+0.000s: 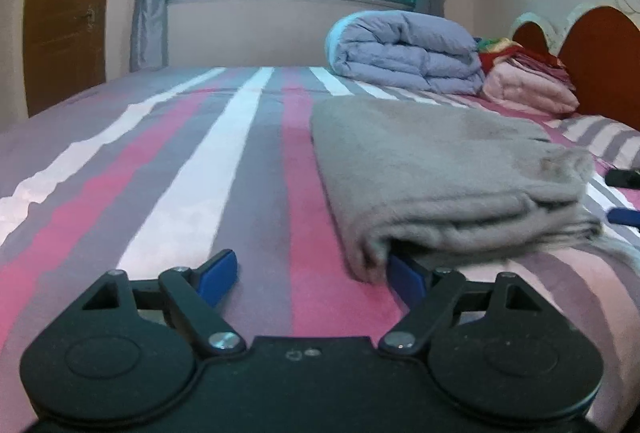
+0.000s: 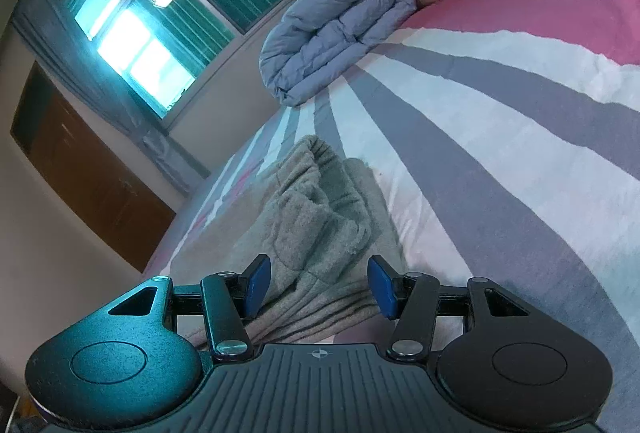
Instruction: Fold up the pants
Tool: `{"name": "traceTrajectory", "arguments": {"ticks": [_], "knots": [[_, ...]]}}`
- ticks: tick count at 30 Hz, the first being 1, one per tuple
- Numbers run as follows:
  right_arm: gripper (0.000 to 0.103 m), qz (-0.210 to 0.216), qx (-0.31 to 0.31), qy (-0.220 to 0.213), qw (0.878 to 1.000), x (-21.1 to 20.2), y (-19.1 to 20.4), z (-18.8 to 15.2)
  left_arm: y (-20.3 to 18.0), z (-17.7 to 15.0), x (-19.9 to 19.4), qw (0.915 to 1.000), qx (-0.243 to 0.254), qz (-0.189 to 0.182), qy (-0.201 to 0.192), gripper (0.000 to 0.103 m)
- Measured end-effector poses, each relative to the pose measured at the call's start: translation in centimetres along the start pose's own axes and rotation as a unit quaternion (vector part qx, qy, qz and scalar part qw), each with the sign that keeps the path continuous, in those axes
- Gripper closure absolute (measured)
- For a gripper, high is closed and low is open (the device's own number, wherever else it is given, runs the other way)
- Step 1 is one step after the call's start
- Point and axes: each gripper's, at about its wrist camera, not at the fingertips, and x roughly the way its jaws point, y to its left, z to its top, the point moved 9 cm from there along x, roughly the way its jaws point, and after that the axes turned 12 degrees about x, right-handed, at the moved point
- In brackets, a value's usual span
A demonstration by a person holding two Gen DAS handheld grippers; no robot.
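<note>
Pants (image 1: pixel 448 169), grey and fleecy, lie folded into a thick stack on the striped bed (image 1: pixel 180 153), seen from the left wrist camera. The left gripper (image 1: pixel 316 273) stands wide and empty, low over the sheet; its right-hand finger (image 1: pixel 406 279) touches the stack's near corner, tucked under the fold, while the rest of the stack lies ahead and to the right. The stack's long axis runs away from the camera toward a folded blue duvet (image 1: pixel 404 53). Motion blur softens the near edge, so the layers cannot be counted. Dark parts at the frame's right edge are cut off.

From the right wrist camera, tilted steeply, the right gripper (image 2: pixel 318 285) is half open with bunched cloth of the pants (image 2: pixel 316 217) between its fingers; the pads do not appear to press on it. This gripper sits nearer the bulk of the cloth. Its body hides the cloth's near end
</note>
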Motion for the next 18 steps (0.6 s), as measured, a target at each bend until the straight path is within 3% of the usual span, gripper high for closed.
{"name": "traceTrajectory", "arguments": {"ticks": [3,6,10,17,18], "knots": [[0.049,0.000,-0.012,0.011,1.000,0.3,0.2,-0.4,1.6,-0.4,1.0,0.9992,-0.033,0.020,0.014,0.022],[0.049,0.007,-0.014,0.020,1.000,0.6,0.3,-0.5,1.4,-0.3,0.7,0.9993,-0.027,0.023,0.011,0.022],[0.049,0.036,0.019,0.033,0.999,1.6,0.4,-0.2,1.5,-0.5,0.7,0.9993,-0.030,0.017,0.011,0.022],[0.050,0.012,0.080,0.065,0.995,5.9,-0.1,-0.2,1.3,-0.3,0.9,0.9994,-0.024,0.024,0.011,0.020],[0.063,0.003,0.069,0.061,0.996,6.2,0.2,-0.2,1.2,-0.2,0.8,0.9993,-0.025,0.025,0.010,0.020]]}}
